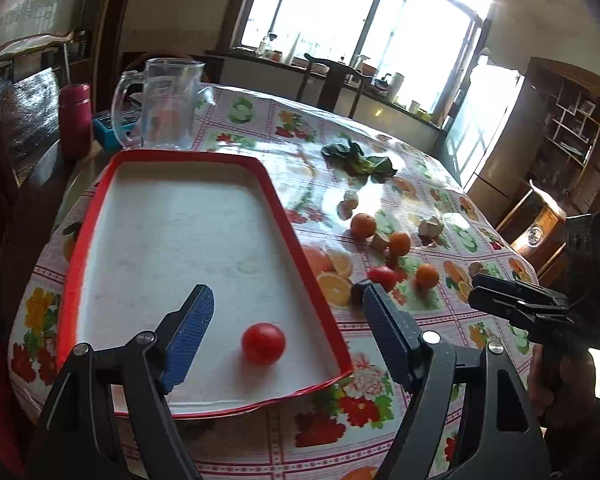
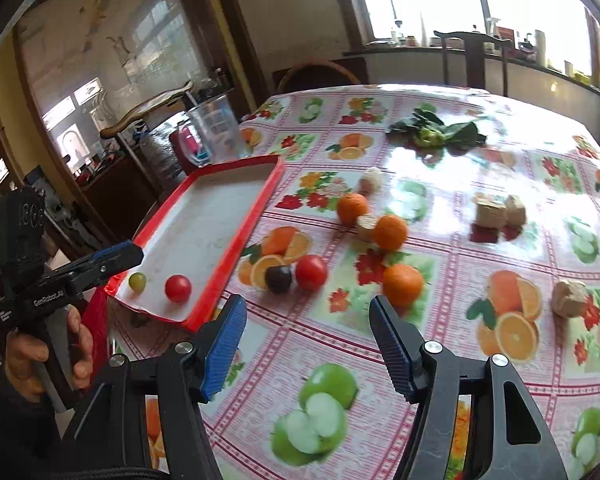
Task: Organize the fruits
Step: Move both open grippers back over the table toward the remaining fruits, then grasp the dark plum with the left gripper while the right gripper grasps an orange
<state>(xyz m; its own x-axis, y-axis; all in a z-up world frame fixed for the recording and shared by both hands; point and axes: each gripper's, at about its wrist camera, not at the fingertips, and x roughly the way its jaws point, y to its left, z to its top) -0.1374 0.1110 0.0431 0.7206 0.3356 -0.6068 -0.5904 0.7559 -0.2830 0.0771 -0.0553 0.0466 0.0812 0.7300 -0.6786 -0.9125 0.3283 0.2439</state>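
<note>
Both grippers held open and empty above the glossy fruit-print tablecloth (image 2: pixel 440 240).

A round red tomato (image 1: pixel 263 343) is seen between the left gripper (image 1: pixel 288 328)'s ribbed blue pads, on the red-rimmed tray (image 1: pixel 288 216); beyond the right gripper (image 2: pixel 308 332), smooth oranges (image 2: pixel 403 284), another tomato (image 2: pixel 311 272) and a dark plum (image 2: pixel 278 279) are scattered.

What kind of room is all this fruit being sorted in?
Most likely a home dining room or kitchen: a table under a fruit-print cloth, wooden chairs around it, and bottles and cups lined along the window sill.
</note>
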